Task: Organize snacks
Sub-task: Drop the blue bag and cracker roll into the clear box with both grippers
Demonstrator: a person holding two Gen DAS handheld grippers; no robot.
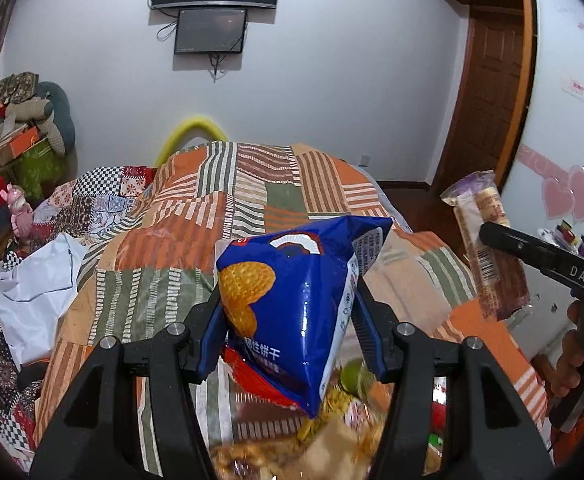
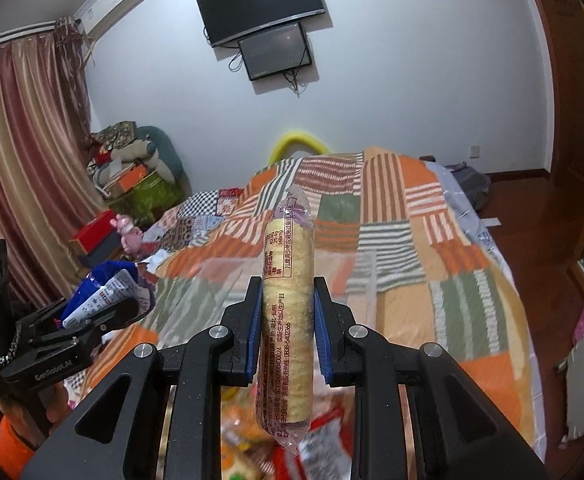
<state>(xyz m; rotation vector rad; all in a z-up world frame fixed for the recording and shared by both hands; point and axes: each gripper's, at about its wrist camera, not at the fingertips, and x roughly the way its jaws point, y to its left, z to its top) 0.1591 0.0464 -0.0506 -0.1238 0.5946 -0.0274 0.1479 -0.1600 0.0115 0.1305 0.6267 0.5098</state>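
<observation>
Both hands loaded, mid-carry. My left gripper (image 1: 287, 308) is pinching a blue biscuit bag (image 1: 292, 312), jaws pressed into its sides, bag puffed and tilted, held up in the air over the patchwork bedspread (image 1: 251, 184). My right gripper (image 2: 286, 320) is clamped on a long clear-wrapped roll cake (image 2: 287, 312), standing near upright between the blue pads (image 2: 253, 320); the roll sticks out well above and below the fingers. In the left view the same roll cake (image 1: 488, 248) hangs off to the right, apart from the biscuit bag.

Below both tools, at the near edge of the bed, a blurred snack pile (image 2: 275, 440) shows: red, yellow, green wrappers, can't tell items apart.

Step, my read: both picked from the pile, now being lifted toward a sorting spot. No bin or tray visible, so the destination is unknown. Next move likely needs each snack carried to its own group on the bedspread, lowered until it rests flat, then jaws opened one at a time. The roll is top-heavy and may swing.
</observation>
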